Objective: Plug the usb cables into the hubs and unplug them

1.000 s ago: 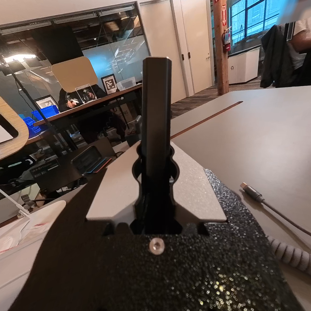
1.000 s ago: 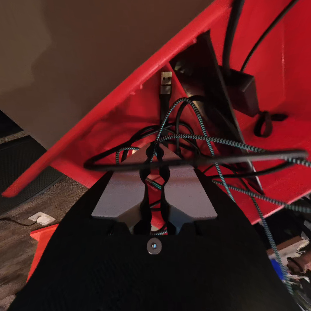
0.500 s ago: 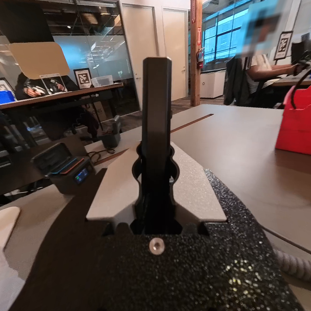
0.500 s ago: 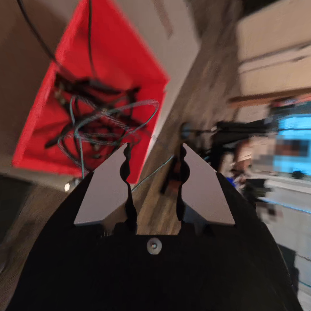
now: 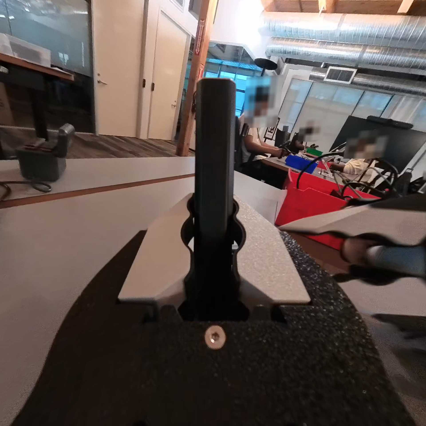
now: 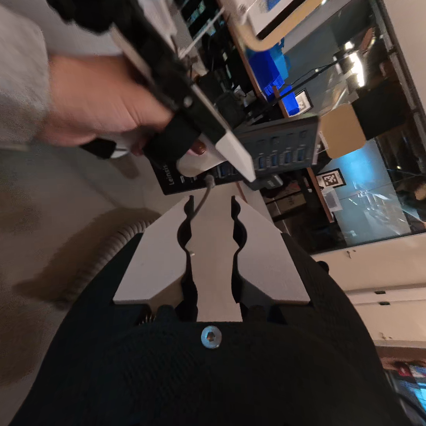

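Note:
My left gripper (image 5: 213, 207) is shut on a dark USB hub (image 5: 214, 149) and holds it upright above the pale table (image 5: 69, 230). In the right wrist view the same hub (image 6: 283, 143) shows its row of blue ports, with the left gripper's fingers (image 6: 232, 154) clamped on it and a hand (image 6: 99, 103) behind. A grey cable (image 6: 202, 202) comes off the hub's near side and runs down past my right gripper's left pad. My right gripper (image 6: 211, 200) is open just below the hub, with nothing pressed between its pads. It also shows at the right of the left wrist view (image 5: 345, 221).
A red bin (image 5: 311, 202) full of tangled cables stands on the table's right side. A coiled grey cable (image 6: 110, 249) lies on the table to the lower left. A dark charging case (image 5: 43, 159) sits at the far left. People sit at desks behind.
My right gripper was shut among the cables in the red bin, opened wide, swung away to the hub, and its jaws have narrowed partway. My left gripper turned right, still holding the hub.

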A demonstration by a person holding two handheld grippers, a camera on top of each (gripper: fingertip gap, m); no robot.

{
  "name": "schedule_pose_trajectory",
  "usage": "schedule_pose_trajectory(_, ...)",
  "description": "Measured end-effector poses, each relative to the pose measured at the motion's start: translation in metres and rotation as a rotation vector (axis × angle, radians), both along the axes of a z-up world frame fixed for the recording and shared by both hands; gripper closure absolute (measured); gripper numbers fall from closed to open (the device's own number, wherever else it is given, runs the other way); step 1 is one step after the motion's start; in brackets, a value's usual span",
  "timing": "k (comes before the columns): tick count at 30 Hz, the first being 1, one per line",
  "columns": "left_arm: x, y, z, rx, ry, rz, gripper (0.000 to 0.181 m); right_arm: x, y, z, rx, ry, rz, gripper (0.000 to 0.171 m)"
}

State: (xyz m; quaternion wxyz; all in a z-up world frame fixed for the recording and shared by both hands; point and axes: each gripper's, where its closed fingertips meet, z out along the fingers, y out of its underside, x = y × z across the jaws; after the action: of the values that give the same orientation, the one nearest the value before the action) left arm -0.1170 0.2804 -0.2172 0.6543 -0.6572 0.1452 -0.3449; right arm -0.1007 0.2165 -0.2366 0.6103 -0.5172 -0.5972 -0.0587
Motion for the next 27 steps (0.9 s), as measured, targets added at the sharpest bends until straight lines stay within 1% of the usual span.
schedule_pose_trajectory(2,0.0,0.001,-0.002,-0.015,-0.001,-0.009,0.155,-0.008,0.018,-0.02,-0.003,-0.043,-0.014,0.141)
schedule_pose_trajectory(5,0.002,0.002,-0.004,-0.026,0.003,-0.022,0.155,-0.013,0.031,-0.025,0.015,-0.012,-0.017,0.142)
schedule_pose_trajectory(12,0.007,0.004,-0.01,-0.043,0.056,-0.014,0.155,-0.021,0.032,-0.029,0.051,0.008,0.046,0.147)
schedule_pose_trajectory(16,0.008,0.004,-0.011,-0.047,0.07,-0.015,0.155,-0.023,0.031,-0.017,0.149,0.046,0.048,0.15)
schedule_pose_trajectory(19,0.008,0.004,-0.013,-0.055,0.083,-0.008,0.155,-0.025,0.031,-0.021,0.197,0.003,0.045,0.163)
schedule_pose_trajectory(23,0.011,-0.001,-0.016,-0.074,0.109,-0.047,0.154,-0.022,0.029,-0.027,0.144,-0.012,0.066,0.164)
schedule_pose_trajectory(27,0.002,-0.008,-0.007,-0.073,0.097,-0.06,0.15,-0.017,0.034,-0.033,0.188,-0.085,0.049,0.164)
